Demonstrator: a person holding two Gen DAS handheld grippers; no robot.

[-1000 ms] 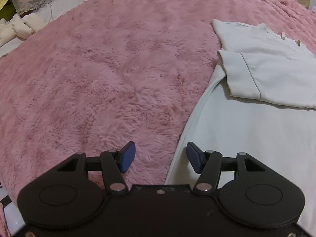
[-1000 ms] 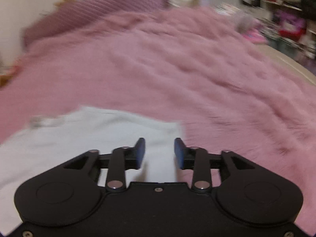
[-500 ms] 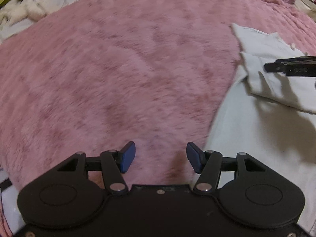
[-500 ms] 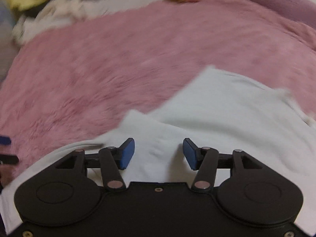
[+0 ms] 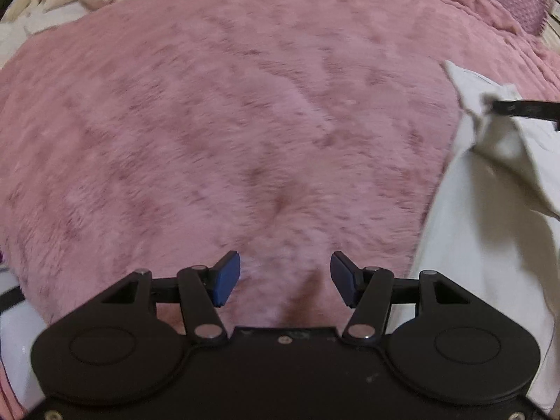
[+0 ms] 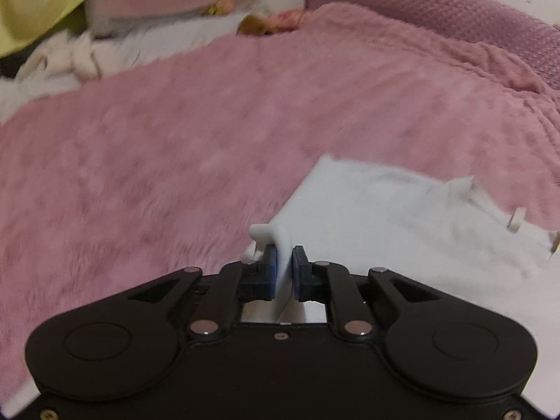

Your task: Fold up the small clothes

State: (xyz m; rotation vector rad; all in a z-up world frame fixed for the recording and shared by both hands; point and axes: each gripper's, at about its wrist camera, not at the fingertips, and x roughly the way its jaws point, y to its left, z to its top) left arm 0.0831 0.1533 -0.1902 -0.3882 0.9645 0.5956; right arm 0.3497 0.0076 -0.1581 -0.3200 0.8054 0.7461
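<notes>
Fabric of a pale garment (image 6: 378, 217) lying on a pink fuzzy blanket (image 6: 175, 147) is pinched in the closed right gripper (image 6: 284, 269). Beside the garment, over bare blanket, the left gripper (image 5: 285, 276) hovers wide open and empty.

Left gripper (image 5: 285, 277): jaws spread wide apart, blue pads (image 5: 226, 277) facing each other across a clear gap, nothing between them. Black linkage arms splayed outward to either side of the body; the tool points forward and somewhat downward, held low. Right gripper (image 6: 284, 268): jaws drawn together, blue pads (image 6: 271, 268) pressed from both sides against a thin fold of pale garment (image 6: 402, 217), which stands upright in the narrow slit between them. Linkage arms folded inward toward the centreline. In the left wrist view the right gripper (image 5: 490, 106) enters from the right edge as a thin dark bar, its tip pinching the cloth and holding it raised.
</notes>
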